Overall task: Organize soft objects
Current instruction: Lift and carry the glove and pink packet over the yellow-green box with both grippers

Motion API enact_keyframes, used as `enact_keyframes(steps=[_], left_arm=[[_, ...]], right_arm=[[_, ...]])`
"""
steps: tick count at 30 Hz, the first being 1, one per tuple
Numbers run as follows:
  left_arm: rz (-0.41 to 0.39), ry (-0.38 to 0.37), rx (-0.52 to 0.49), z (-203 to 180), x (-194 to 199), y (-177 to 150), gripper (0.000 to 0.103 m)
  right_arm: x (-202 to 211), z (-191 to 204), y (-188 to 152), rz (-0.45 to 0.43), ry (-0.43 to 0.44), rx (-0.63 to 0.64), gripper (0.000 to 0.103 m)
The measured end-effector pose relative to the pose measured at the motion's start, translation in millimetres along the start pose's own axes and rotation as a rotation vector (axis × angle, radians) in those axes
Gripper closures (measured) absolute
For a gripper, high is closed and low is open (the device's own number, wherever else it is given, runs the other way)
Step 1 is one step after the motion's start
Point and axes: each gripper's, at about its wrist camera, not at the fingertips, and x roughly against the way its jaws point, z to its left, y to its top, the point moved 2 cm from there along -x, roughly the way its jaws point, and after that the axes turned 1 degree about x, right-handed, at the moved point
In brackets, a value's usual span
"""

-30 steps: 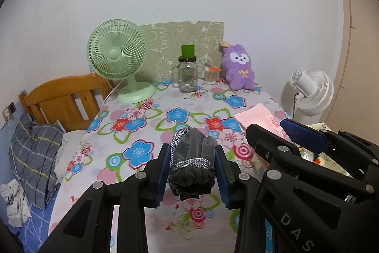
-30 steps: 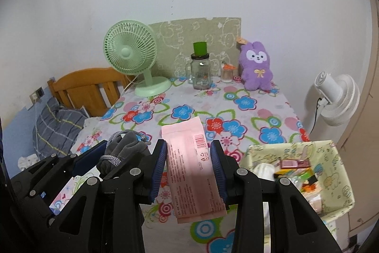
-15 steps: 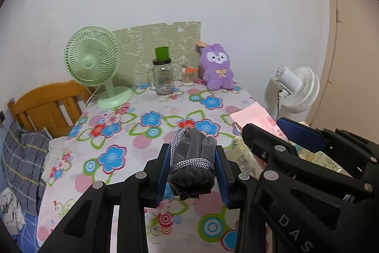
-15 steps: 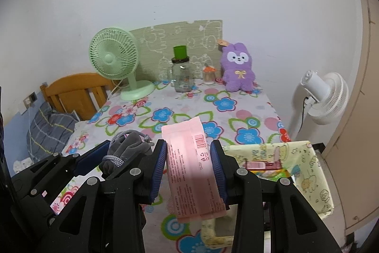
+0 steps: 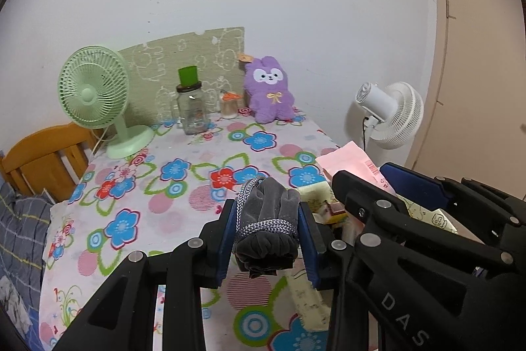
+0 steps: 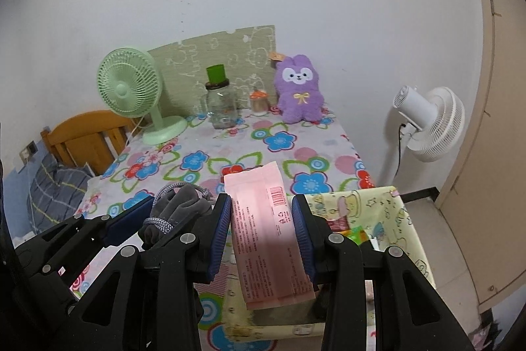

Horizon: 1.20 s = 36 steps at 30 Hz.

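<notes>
My left gripper point(image 5: 267, 234) is shut on a rolled grey glove point(image 5: 267, 229) with a grey-white knit cuff, held above the floral table's front edge. The glove also shows in the right wrist view point(image 6: 174, 213). My right gripper point(image 6: 261, 237) is shut on a flat pink packet point(image 6: 268, 239) with a barcode, held over a yellow cartoon-print fabric bin point(image 6: 404, 229) at the table's front right. The packet shows in the left wrist view point(image 5: 348, 162), and so does the bin point(image 5: 317, 194). A purple plush rabbit point(image 6: 297, 94) sits at the back of the table.
At the back of the floral table point(image 6: 250, 150) stand a green desk fan point(image 6: 131, 94), a glass jar with a green lid point(image 6: 222, 104) and a small orange-topped jar point(image 6: 258, 102). A white floor fan point(image 6: 427, 124) stands right. A wooden headboard point(image 6: 85, 134) and bedding lie left.
Both grippers have moved right and back with their loads. The yellow bin now lies directly under the pink packet, and the table's back items have shifted left in view.
</notes>
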Motion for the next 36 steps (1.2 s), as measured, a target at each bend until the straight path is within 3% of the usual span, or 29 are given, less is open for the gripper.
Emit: enact_keyframes(steps=[26,34,36], left_arm=[[0.115,-0.112,-0.084,-60.5,-59.5,-12.1,0.062],[0.131,-0.116,-0.110,-66.4,-66.6,-14.2,0.027],[0.133,-0.116,-0.112,-66.2,-66.8,-13.7,0.024]], right_arm=[[-33.5,-71.8,-28.1,0.101,-0.100,-0.100,0.062],[-38.8,-79.8,-33.4,0.118,-0.118,-0.118,0.062],[-41.3,-80.3,-32.9,0.120,-0.117,-0.119,0.062]])
